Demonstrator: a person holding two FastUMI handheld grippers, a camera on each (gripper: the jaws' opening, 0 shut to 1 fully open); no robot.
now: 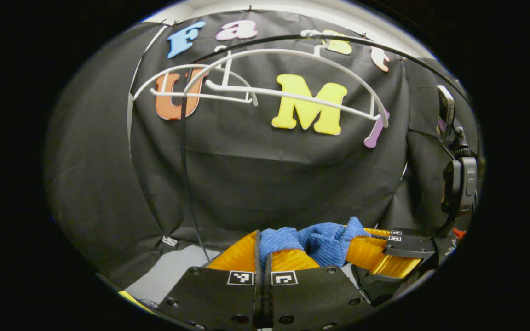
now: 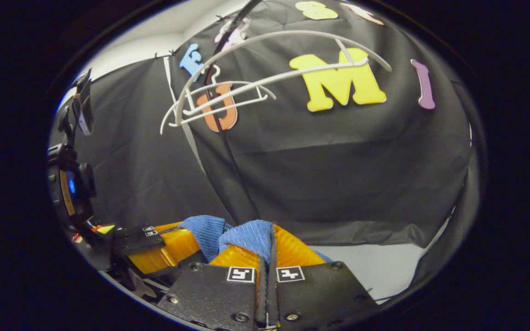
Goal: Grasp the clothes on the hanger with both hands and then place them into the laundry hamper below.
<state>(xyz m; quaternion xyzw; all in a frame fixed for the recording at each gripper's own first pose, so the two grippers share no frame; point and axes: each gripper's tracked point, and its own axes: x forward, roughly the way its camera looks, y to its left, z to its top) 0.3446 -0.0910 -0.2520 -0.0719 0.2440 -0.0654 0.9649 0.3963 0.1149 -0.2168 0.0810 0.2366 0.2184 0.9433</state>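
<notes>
In the left gripper view we see our left gripper (image 1: 262,241) with its two orange fingers (image 1: 239,255) drawn together, no gap between them, and a fold of the blue ribbed cloth (image 1: 313,241) pinched at their tips. From that pinch the cloth runs off to the right in a bunched ridge toward the other gripper, whose orange fingers and black marker plates come in from the right edge of that view. In the right gripper view our right gripper (image 2: 272,239) is likewise closed, its orange fingers (image 2: 292,252) pressed onto the near end of the same blue cloth (image 2: 249,236), which rises just above the fingertips and passes left to the left gripper's orange fingers and black body at the left side. So the garment hangs bunched between the two grippers, held at both ends, low in both views. Above it, against the black cloth wall, we see a white hanger (image 1: 292,92) standing bare, with a second white hanger (image 1: 191,87) beside it to the left; both hang from a dark rail (image 1: 384,48) that arcs across the top. A thin dark cord (image 1: 184,151) drops from the rail down the wall. Below the wall a pale floor (image 1: 177,269) shows beside the left gripper's fingers.
</notes>
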